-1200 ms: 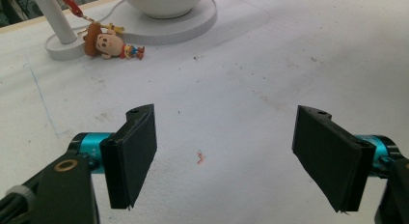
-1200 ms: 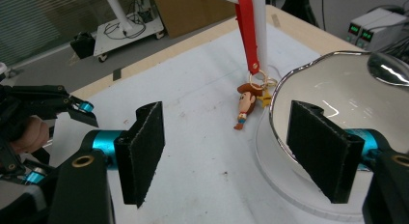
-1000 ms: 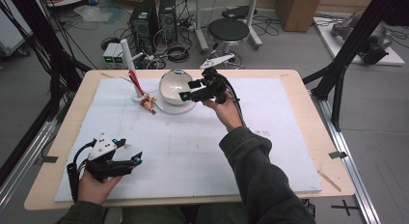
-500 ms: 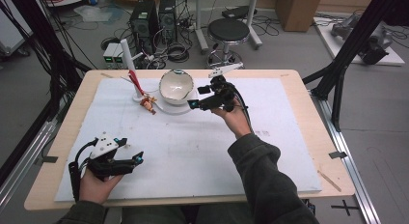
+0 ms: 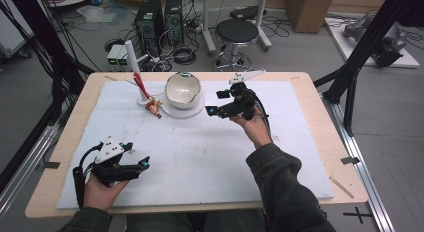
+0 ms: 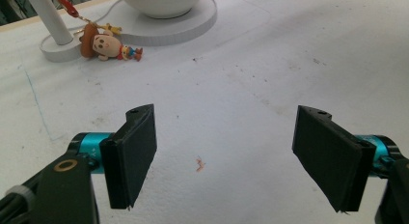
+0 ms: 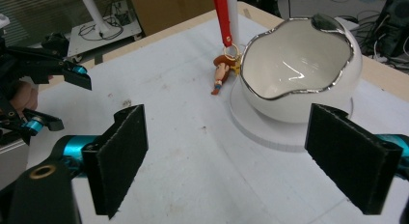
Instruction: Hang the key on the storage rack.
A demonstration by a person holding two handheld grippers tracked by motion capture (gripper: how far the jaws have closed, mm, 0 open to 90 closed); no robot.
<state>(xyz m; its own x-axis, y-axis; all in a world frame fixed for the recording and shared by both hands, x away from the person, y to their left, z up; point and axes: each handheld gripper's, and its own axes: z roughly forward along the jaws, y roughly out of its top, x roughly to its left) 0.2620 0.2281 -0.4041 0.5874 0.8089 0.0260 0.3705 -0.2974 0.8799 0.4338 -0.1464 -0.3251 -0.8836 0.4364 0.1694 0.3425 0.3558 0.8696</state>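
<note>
A white egg-shaped bowl [image 5: 183, 89] with a jagged silver rim sits on a round white base [image 5: 192, 111] at the back of the mat. Left of it lies a small cowboy figurine [image 5: 153, 106], hanging by a red strap [image 5: 141, 86] from a white post [image 5: 133, 57]. My right gripper [image 5: 217, 102] hovers just right of the bowl, apart from it. Its jaws have just been opening and stand open with nothing between them [image 7: 241, 156], facing the bowl [image 7: 299, 64] and figurine [image 7: 222, 72]. My left gripper [image 5: 137, 154] rests open and empty near the front left [image 6: 231, 156].
A white foam mat [image 5: 210, 157] covers the wooden table [image 5: 320, 137]. Black frame legs [image 5: 350, 87] stand at both sides. Beyond the far edge are a black stool [image 5: 236, 31], computer towers [image 5: 150, 19] and cables on the floor.
My right gripper has drawn back from the bowl's rim toward the right and a little nearer, and its jaws have widened. The left hand has stayed put.
</note>
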